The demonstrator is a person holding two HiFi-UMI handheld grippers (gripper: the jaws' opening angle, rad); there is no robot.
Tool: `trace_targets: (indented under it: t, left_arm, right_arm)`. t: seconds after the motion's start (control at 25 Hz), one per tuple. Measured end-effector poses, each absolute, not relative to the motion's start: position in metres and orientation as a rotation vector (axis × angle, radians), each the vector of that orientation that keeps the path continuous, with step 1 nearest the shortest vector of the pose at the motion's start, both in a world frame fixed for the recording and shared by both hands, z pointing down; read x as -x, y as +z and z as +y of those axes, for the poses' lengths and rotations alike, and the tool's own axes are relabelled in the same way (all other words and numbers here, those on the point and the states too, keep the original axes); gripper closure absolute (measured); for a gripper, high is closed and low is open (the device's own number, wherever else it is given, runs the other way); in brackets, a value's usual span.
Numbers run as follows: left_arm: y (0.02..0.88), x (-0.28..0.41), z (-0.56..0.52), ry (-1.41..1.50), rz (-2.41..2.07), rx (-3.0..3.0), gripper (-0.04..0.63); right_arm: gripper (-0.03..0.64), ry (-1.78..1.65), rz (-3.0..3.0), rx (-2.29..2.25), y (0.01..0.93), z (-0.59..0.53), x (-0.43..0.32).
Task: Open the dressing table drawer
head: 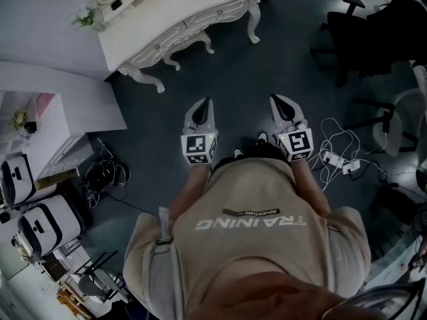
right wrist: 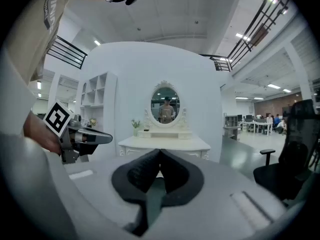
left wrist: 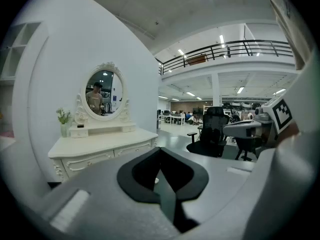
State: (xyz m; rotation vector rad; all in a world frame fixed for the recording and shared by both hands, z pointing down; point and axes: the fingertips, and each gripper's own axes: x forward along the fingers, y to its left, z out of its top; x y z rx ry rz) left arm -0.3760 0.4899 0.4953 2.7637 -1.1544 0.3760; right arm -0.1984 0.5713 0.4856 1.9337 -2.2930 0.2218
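- Plainly, the dressing table (head: 177, 12) stands at the far left of the scene, against a white wall. It is well apart from both grippers, with bare floor (head: 233, 72) between.
- Its long axis runs slantwise in the head view, from near left to far right. The drawer (left wrist: 90, 159) fronts line its near side, shut, below the oval mirror (left wrist: 104, 93).
- The left gripper (head: 205, 107) is the nearer of the two, with its jaws pressed together on nothing.
- The right gripper (head: 276, 103) is just beside it, its jaws likewise closed and empty. Both point ahead, slightly downward.
- My judgement is that the reach has not begun, and the person must step far-left before either gripper can meet a drawer knob.
- The shirt (head: 253, 245) reads "TRAINING" in large letters, with a smaller line beginning "ADVENTURE". Each marker cube (head: 198, 148) bears only a black square pattern.
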Motion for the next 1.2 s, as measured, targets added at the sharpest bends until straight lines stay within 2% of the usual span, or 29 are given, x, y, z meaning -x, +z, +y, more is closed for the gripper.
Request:
trace_targets:
  t: [0.36,0.64,1.2]
  left_arm:
    - [0.483,0.288,0.454,0.388,-1.189,-2.781,0.588]
    - [0.482,0.242,0.434,0.397,-1.24,-2.757,0.588]
    - [0.517,0.241,0.367,0.458,-1.257,-2.664,0.588]
  right_arm:
    - [0.614,0.14,-2.348,-1.899,0.473,0.542,0.123]
    - [0.614,0.21,-2.403,-1.844,0.495,0.517,0.073]
    - [0.614,0.255,-2.391,-1.785,0.52,0.436,0.053]
